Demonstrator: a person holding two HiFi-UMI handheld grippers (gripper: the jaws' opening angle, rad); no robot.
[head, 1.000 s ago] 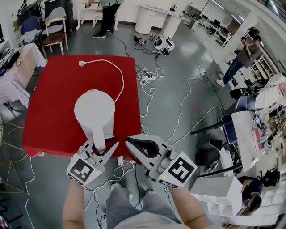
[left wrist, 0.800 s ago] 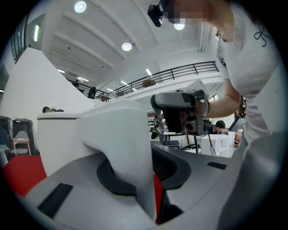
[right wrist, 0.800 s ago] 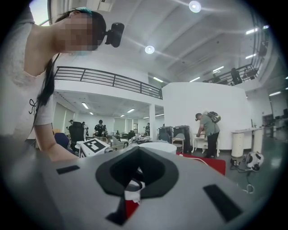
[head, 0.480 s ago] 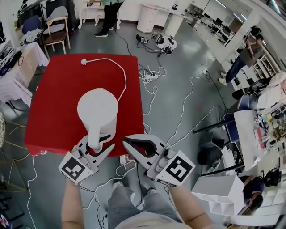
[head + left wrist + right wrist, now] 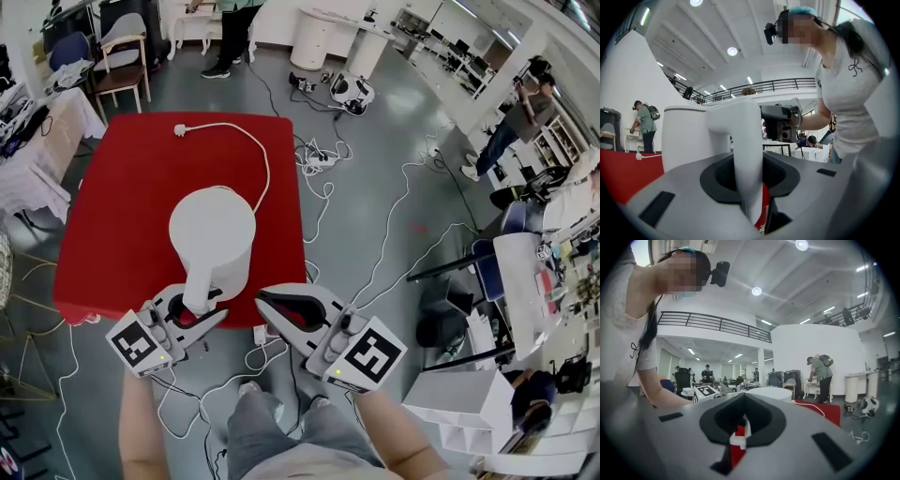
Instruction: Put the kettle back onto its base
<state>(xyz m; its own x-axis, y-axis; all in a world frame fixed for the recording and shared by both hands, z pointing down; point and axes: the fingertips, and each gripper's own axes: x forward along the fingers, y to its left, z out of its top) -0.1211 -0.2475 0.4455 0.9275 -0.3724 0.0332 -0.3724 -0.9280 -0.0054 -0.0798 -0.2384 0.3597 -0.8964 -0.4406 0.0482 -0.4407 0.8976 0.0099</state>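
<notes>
My left gripper: jaws just been opening, now apart, straddling kettle handle, pads off it. Kettle upright on red table, close to near edge, handle toward me. Cord runs from behind kettle to plug at far edge. My right gripper: jaws drawn together, nothing held, at table's near-right corner, just right of handle, apart from it.

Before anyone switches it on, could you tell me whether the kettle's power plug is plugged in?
Unplugged: the plug lies loose on the red table, in no socket.
</notes>
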